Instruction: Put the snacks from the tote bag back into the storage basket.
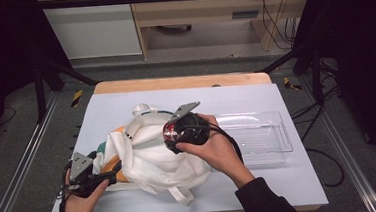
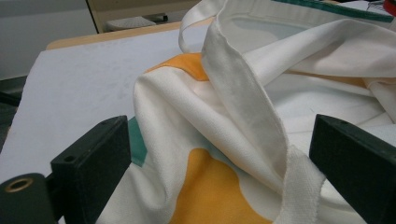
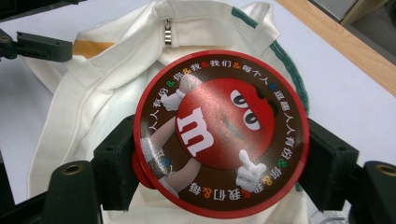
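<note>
A white cloth bag point(image 1: 150, 161) with orange and green patches lies crumpled on the white table top point(image 1: 255, 94). My right gripper point(image 1: 178, 132) hangs over the bag's open top, shut on a round red candy tin point(image 3: 219, 133) with a cartoon figure on its lid. One jaw presses on each side of the tin's rim. Below the tin lies the bag's mouth with a metal zipper pull point(image 3: 168, 31). My left gripper point(image 2: 219, 158) stands open at the bag's left edge. A fold of the bag point(image 2: 177, 116) and a strap point(image 2: 299, 186) lie between its wide-apart jaws.
A clear plastic tray point(image 1: 258, 136) stands on the table just right of the bag, under the right hand's far side. The table's wooden far edge point(image 1: 182, 82) and black frame posts point(image 1: 39, 86) bound the space.
</note>
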